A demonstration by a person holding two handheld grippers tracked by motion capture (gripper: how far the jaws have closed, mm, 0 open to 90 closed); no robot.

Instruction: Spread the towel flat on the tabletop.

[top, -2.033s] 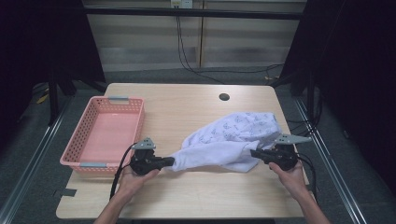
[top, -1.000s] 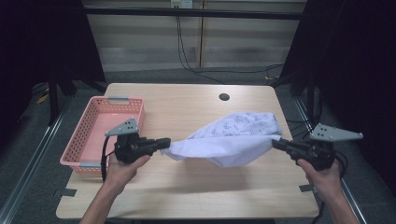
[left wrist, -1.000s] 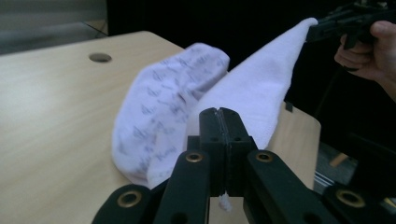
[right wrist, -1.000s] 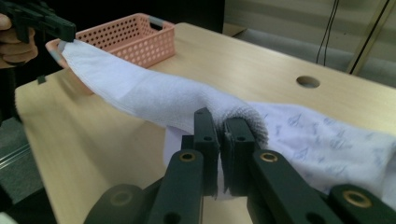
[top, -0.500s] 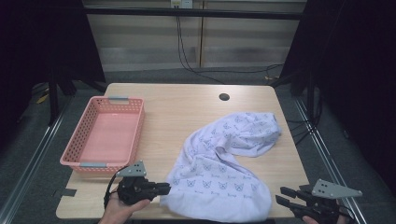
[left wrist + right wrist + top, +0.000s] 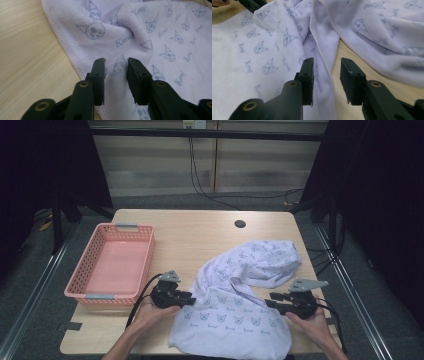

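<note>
While a second ago the lavender towel (image 6: 240, 305) hung stretched in the air between the two tools, it now lies on the tabletop (image 6: 200, 232), its near part spread flat toward the front edge and its far part still bunched in a fold near the right side. Both hands have come down with it. The left hand-held gripper (image 6: 189, 298) rests at the towel's left hem; its jaws have just been opening and stand partly apart, with cloth lying loose between them, not pinched. The right hand-held gripper (image 6: 270, 301) sits at the right hem, jaws likewise parted after letting go, straddling a ridge of cloth without pressing it. The pink basket (image 6: 90, 285) stands empty to the left. I judge the spreading done and the towel released, so a fresh grip for folding seems next.
</note>
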